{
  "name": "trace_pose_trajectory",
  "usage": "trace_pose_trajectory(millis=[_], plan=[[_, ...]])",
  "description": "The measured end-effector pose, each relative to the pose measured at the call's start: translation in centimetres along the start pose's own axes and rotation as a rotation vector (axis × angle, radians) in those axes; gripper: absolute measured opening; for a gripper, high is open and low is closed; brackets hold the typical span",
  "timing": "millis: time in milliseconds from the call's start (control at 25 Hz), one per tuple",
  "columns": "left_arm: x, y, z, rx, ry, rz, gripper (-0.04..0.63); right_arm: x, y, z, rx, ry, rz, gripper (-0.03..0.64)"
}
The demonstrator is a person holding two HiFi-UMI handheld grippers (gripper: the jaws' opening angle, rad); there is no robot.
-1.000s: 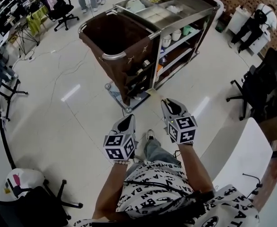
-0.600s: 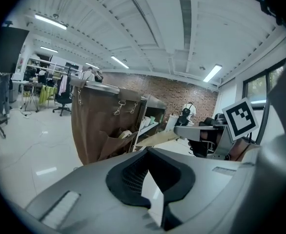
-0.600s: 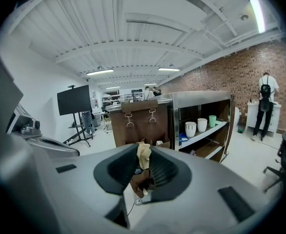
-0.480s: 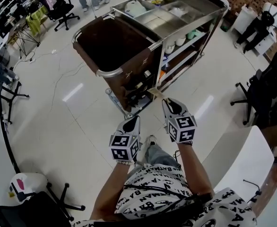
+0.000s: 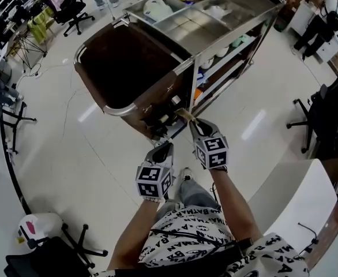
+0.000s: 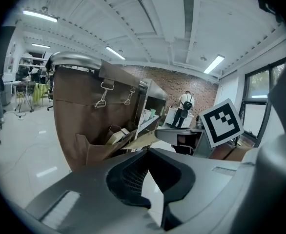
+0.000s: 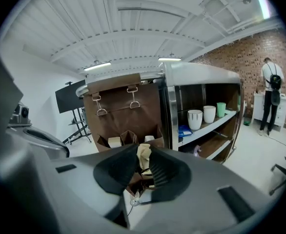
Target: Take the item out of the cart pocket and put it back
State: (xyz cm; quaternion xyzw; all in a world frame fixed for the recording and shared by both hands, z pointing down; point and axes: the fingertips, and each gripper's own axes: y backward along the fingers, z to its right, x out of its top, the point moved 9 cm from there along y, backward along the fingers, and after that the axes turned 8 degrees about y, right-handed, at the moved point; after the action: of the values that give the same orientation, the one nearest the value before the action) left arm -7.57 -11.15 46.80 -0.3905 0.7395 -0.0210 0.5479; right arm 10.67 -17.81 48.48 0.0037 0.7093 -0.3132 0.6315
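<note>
The cart's brown bag (image 5: pixel 128 62) has pockets (image 7: pixel 126 139) on its near side, with small pale items standing in them. My right gripper (image 5: pixel 193 123) is shut on a flat beige item (image 5: pixel 183 113), whose tip reaches the pockets (image 5: pixel 166 111). In the right gripper view the beige item (image 7: pixel 143 155) sticks up between the jaws. The left gripper view shows that item (image 6: pixel 138 141) pointing at the pockets (image 6: pixel 104 147). My left gripper (image 5: pixel 164 147) hangs lower left of the right one, shut and with nothing in it, a short way from the cart.
The cart's steel top tray (image 5: pixel 183 25) holds bins. Its side shelves carry cups (image 7: pixel 202 116). Office chairs (image 5: pixel 325 105) stand at the right, and a white table (image 5: pixel 304 201) is near right. A person (image 7: pixel 269 94) stands far behind.
The cart has come much closer in the head view. Both grippers moved forward toward it, and the right one brought the beige item up to the pockets.
</note>
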Motion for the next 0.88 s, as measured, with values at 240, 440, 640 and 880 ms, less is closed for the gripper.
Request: trace_pose_trajectory(millis=[240,440,640,880], plan=[[-0.2,-3.0,-0.6,0.017,0.008,-0.033,0.002,-1.8,-4.3,1.3,0.046,-0.014,-0.053,0.081],[-0.7,-5.3,-1.3,0.044,0.029,-0.056,0.002,-3.2,-7.6,2.1,0.085,-0.020,-0.094,0.081],[-0.8,-7.2,-1.6,0.055,0.040,-0.062,0.002,-4.8,-10.8,2.9,0.111,0.002,-0.153,0.081],[-2.1,-9.2,-3.1,0.105,0.092,-0.061,0.002,-6.2,-14.1,3.0,0.120,-0.010,-0.219,0.081]])
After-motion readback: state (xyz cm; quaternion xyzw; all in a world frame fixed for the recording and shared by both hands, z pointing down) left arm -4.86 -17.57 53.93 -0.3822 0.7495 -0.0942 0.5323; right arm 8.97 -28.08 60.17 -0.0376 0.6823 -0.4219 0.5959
